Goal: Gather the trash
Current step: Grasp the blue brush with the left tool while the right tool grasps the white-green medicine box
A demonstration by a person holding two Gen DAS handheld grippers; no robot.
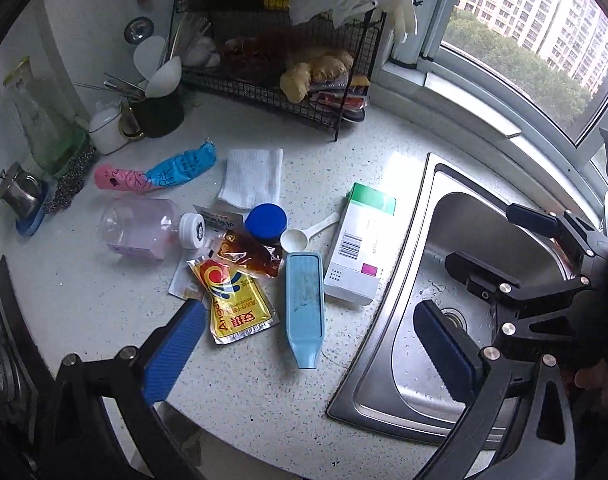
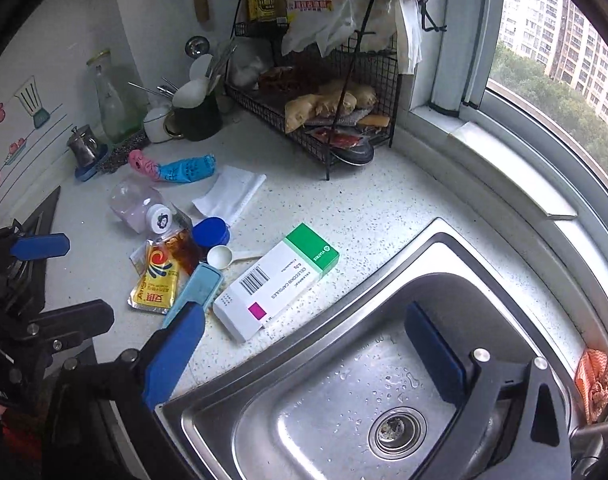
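The trash was seen scattered on the speckled white bench (image 1: 103, 300), to the left of the steel sink (image 1: 408, 360). A white and green medicine box (image 2: 277, 280) lay flat just beside the sink's rim, with a light blue flat container (image 1: 304, 308) lying alongside it on the left. A yellow sachet (image 1: 235, 304) was found next to that container, partly overlapped by a clear packet of brown sauce (image 1: 249, 254). A white plastic spoon (image 1: 299, 236) and a blue round lid (image 1: 265, 222) were placed just behind these, and a clear bottle with a white cap (image 1: 143, 228) lay on its side further left. A folded white paper towel (image 1: 251, 178) and a pink and blue wrapper (image 1: 159, 172) were set nearer the black wire rack (image 1: 304, 92). The left claw (image 1: 308, 350) was held spread wide above the bench and sink edge, nothing being pinched, one blue finger over the bench by the yellow sachet and the other over the basin. The right claw (image 2: 304, 354) was likewise held spread and empty, one finger over the light blue container's near end and the other above the sink.
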